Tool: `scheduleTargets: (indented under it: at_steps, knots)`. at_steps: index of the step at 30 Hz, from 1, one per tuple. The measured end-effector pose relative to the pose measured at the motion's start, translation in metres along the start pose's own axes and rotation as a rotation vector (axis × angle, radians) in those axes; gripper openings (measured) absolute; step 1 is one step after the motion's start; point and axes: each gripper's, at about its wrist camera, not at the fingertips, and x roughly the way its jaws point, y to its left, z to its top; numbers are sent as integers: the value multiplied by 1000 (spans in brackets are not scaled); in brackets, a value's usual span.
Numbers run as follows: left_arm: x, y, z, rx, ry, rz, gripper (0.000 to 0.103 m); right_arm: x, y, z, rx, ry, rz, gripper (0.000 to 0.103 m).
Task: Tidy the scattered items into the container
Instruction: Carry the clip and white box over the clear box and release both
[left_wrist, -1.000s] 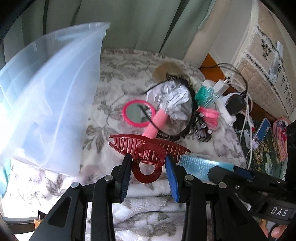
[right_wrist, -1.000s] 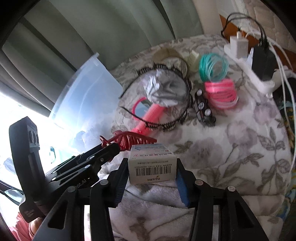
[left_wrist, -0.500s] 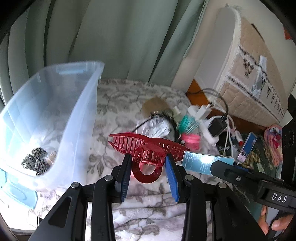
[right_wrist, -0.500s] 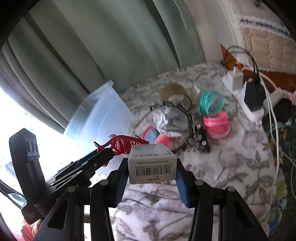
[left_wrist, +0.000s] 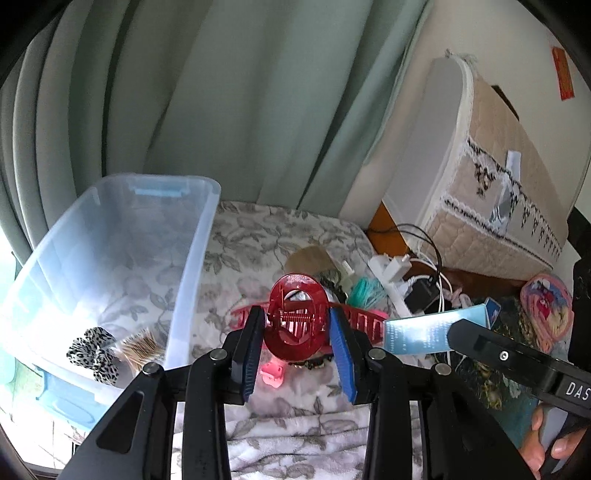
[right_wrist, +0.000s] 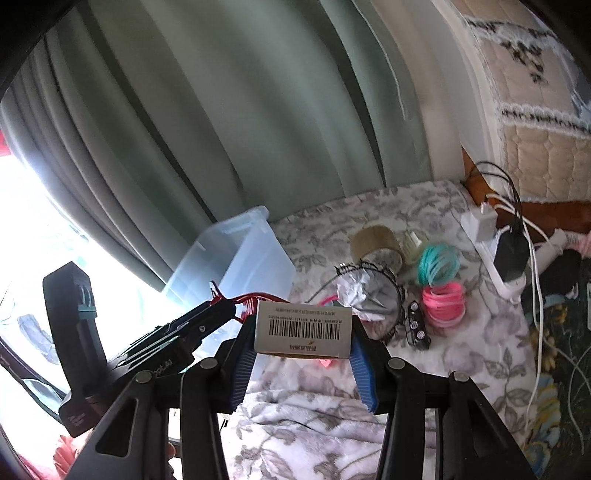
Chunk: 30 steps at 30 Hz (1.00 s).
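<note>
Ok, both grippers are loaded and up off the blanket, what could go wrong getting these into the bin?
The left gripper pinches only the round handle of the red claw clip; its long toothed jaws stick out sideways and could catch the clear bin wall. The right gripper with the barcode box sits close beside it, so they may collide.

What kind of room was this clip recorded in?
Most likely a bedroom at home: a quilted mattress leans against the wall, green curtains hang behind, and a floral fleece blanket covers the work surface.

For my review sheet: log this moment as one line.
left gripper: shut on red claw clip | right gripper: shut on small box | both aloft | clear bin: holds scrunchie
</note>
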Motion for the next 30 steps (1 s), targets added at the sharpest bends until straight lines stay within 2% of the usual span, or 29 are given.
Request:
scheduleTargets:
  at_steps: [10,18,23,30]
  knots:
    - [-12,16,9,-33,-48,6,35,-3,18,9,-38,-21,20,50]
    - [-24,28,17,-79,-75,-31,35,-7,36,22,-81,-53,35,50]
    - [-40,34,24,-95,-121,-42,35,-12,54,34,-124,-85,59,49]
    - [-61,59,33,-136,-189,-6,35,-10,83,47,-184,-107,102,49]
